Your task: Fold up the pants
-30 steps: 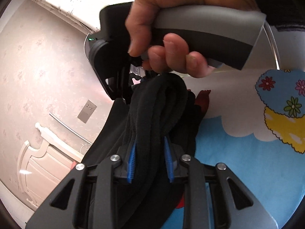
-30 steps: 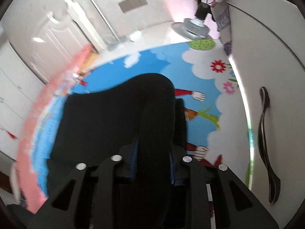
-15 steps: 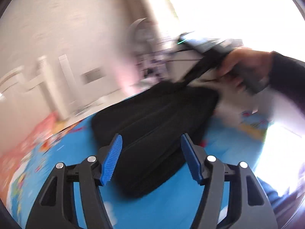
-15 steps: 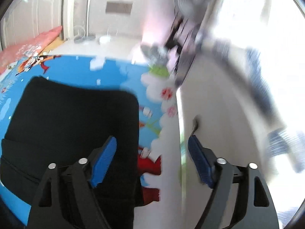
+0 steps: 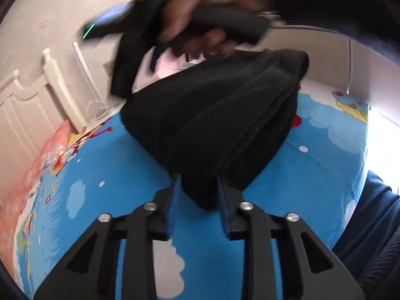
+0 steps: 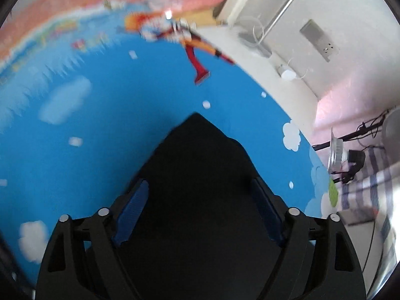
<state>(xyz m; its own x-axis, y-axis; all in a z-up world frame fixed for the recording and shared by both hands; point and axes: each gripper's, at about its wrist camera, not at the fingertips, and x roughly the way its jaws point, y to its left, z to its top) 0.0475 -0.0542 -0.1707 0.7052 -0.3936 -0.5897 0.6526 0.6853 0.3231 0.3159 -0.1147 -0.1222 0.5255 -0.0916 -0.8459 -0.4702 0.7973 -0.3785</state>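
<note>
I see one pair of black pants (image 5: 215, 125) bunched on the blue cartoon sheet (image 5: 105, 170). My left gripper (image 5: 198, 195) closes narrow on its near corner; my right gripper (image 6: 197, 215) straddles the fabric, wide, closing slightly.

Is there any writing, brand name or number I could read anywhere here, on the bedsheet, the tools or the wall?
None can be read.
Cartoon sheet: coloured marks near its far edge, by the printed figure, may be lettering, but they are too blurred to read.
Wall plate: no legible marking.
Left gripper, right gripper and black pants: no label visible.
</note>
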